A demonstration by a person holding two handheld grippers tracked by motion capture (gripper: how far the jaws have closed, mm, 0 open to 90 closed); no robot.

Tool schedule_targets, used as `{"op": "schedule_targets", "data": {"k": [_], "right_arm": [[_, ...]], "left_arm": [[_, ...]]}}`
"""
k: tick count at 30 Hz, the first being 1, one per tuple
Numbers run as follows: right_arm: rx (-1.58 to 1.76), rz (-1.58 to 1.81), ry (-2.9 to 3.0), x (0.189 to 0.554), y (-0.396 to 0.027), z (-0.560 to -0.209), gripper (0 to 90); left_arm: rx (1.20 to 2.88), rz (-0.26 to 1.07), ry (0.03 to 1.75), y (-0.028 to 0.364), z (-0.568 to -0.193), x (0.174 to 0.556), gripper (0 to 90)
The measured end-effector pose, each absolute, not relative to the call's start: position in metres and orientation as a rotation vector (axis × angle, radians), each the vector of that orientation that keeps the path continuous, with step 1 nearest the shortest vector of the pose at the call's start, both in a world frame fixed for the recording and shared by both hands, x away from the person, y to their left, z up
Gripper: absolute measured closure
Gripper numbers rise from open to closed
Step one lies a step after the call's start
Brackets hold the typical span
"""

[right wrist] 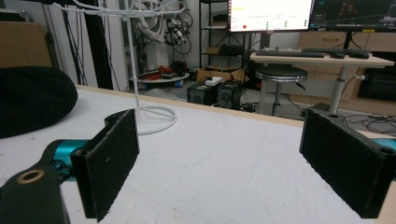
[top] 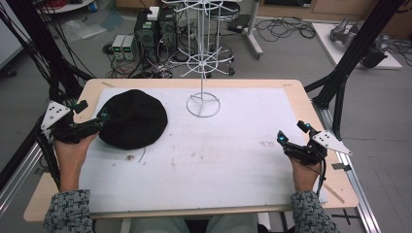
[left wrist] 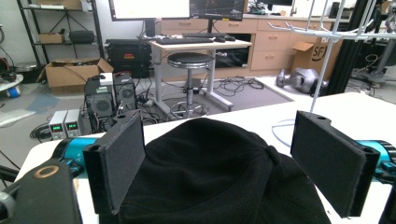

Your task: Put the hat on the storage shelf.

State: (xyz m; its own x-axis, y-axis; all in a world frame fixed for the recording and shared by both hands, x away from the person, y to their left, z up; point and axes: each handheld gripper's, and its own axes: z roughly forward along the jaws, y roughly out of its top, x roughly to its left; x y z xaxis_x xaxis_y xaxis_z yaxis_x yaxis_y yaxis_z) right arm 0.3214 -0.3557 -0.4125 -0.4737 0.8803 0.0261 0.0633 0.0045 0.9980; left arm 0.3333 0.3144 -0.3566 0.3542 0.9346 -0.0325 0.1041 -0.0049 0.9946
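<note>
The left claw (top: 99, 121) sits near the desk's (top: 243, 83) left edge, its 2 jaws spread wide, pinching nothing. In the left gripper view the black hat (left wrist: 219, 172) bulges up between the 2 pads without either pressing on it. The hat (top: 132, 118) lies flat on the white sheet (top: 218, 160), toward the far left corner. Just right of it, near the far edge's middle, stands a white wire rack (top: 202, 58) on a ring base. By the right edge the right claw (top: 291, 138) hovers over bare sheet, jaws spread, empty.
</note>
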Motion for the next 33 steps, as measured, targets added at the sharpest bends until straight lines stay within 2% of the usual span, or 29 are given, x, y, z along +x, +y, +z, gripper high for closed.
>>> {"op": "schedule_targets", "data": {"k": [13, 33], "right_arm": [[0.989, 1.532, 1.621, 0.322, -0.355, -0.413, 11.0], [0.979, 1.511, 1.638, 0.32, -0.353, -0.413, 11.0]], "left_arm": [[1.41, 0.879, 1.007, 0.316, -0.355, 0.332, 18.0], [1.459, 0.863, 0.981, 0.299, -0.363, 0.344, 18.2]]}}
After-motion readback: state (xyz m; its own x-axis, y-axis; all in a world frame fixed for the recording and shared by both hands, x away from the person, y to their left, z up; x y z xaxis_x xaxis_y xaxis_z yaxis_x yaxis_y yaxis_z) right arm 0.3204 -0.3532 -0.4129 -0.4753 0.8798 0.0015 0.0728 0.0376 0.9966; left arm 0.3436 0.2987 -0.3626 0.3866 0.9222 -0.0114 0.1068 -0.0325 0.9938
